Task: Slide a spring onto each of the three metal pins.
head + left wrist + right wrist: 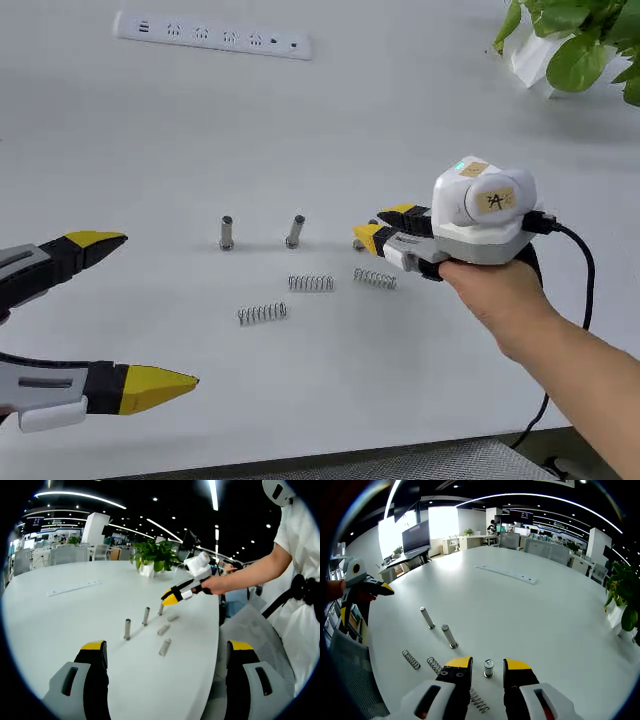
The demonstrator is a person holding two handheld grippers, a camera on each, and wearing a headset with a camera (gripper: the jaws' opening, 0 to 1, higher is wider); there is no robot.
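- Jaws of the left tool (160, 310), nearest to the person, stand wide apart. They hold nothing. This tool hangs over the near edge of the white worktop (420, 130), well apart from the small parts.
- A bit further in, three springs lie flat on the worktop. They are the near spring (262, 314), the middle spring (311, 283) and the right spring (375, 278). Each one is loose and not on any pin.
- Behind the springs, three metal pins stand upright in a row. The left pin (226, 232) and the middle pin (295, 230) are bare.
- The right tool (377, 226) is down low at the end of that row. In the right gripper view its jaws are partly open. The third pin (489, 668) stands between them with a little gap on each side. It looks like the tool has not closed on the pin. The right spring lies just beside this tool.
- So I think the job has hardly begun. No spring is on a pin, and all three are left to do.
- Far back there is a white power strip (212, 35) and a green plant (580, 40).
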